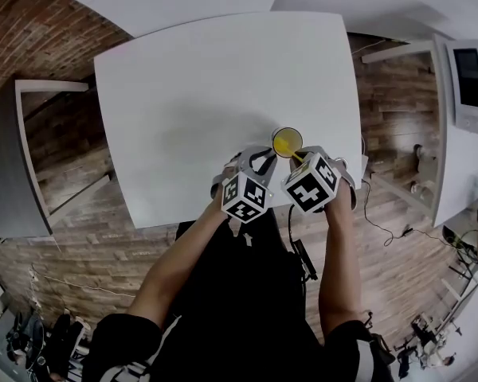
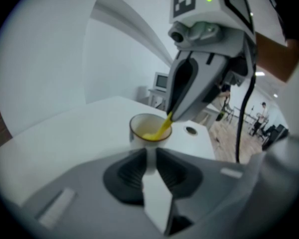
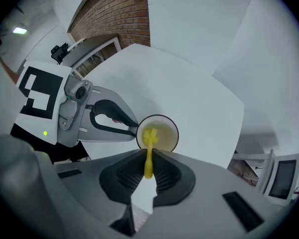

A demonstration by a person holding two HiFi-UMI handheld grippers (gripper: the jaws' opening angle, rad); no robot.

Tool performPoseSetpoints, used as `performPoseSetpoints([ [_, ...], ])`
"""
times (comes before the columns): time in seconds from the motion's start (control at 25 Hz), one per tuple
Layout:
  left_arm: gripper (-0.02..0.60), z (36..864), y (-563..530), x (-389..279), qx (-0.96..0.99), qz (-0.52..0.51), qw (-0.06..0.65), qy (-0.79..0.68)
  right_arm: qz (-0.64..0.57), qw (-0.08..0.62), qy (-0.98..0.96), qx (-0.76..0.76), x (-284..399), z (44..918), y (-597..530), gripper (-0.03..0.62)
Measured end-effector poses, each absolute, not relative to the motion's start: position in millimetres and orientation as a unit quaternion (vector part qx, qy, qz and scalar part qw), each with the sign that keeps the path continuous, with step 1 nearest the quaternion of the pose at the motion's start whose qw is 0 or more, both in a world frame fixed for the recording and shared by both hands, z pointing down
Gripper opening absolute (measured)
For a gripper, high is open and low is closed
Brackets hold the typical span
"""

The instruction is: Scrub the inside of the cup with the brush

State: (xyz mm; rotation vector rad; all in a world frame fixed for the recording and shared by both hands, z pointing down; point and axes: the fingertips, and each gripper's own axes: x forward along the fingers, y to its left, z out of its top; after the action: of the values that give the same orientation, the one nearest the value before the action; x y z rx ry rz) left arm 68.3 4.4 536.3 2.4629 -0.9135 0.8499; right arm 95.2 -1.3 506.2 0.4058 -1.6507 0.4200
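Your right gripper (image 3: 148, 159) was clamped on the yellow brush (image 3: 149, 151). Its long axis ran straight ahead from the jaws, head pointing down inside the cup (image 3: 165, 133). Your left gripper (image 2: 150, 158) pinched the upright cup by its handle, near the white table's (image 1: 191, 94) front edge.

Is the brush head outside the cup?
No, the right gripper holds the yellow brush with its head down inside the cup.

**No legible text in any view**

Left tool (image 2: 150, 156) and right tool (image 3: 148, 159): left cube (image 1: 244, 196) and right cube (image 1: 311, 185) bear black-and-white square markers. Patterns only, no letters or numbers. Monitor (image 1: 470, 78) at the far right: screen dark, nothing readable.
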Motion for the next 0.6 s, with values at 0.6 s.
performPoseSetpoints([
  [0.6, 0.08, 509, 1, 50, 0.871, 0.29, 0.173, -0.358, 0.221, 0.511, -0.779, 0.289, 124, 468, 0, 0.029],
])
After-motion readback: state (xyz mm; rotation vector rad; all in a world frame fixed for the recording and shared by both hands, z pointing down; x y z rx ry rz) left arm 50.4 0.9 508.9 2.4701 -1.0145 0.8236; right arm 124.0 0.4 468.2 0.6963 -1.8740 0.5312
